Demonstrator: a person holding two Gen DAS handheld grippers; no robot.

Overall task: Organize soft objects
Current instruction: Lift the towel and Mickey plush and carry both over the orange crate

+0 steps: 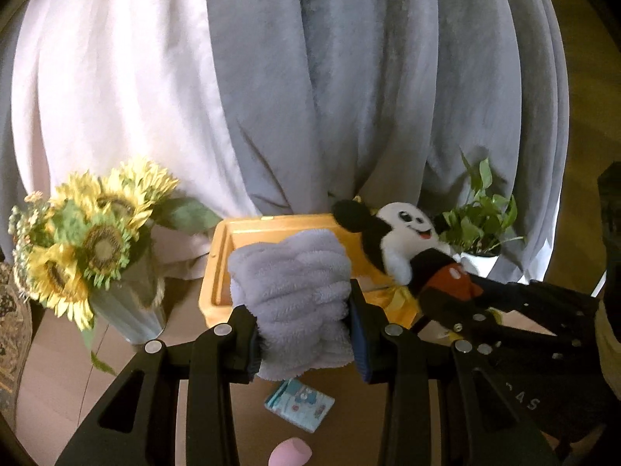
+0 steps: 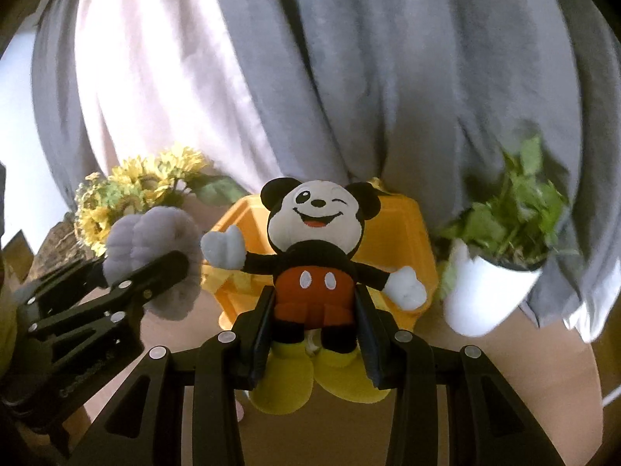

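Both my grippers are holding soft things above the yellow box (image 2: 392, 240).
My left gripper (image 1: 302, 330) squeezes the grey towel (image 1: 291, 272); my right gripper (image 2: 314, 330) clamps the mouse doll (image 2: 314, 256).

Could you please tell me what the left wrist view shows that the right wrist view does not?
Only the left wrist view shows a small blue-and-white packet and a pink object on the table.

Only the right wrist view shows the plush mouse's yellow shoes and winking face head-on.

Both show the yellow bin, sunflowers, potted plant, left gripper clamping the grey fluffy cloth, and right gripper holding the mouse.
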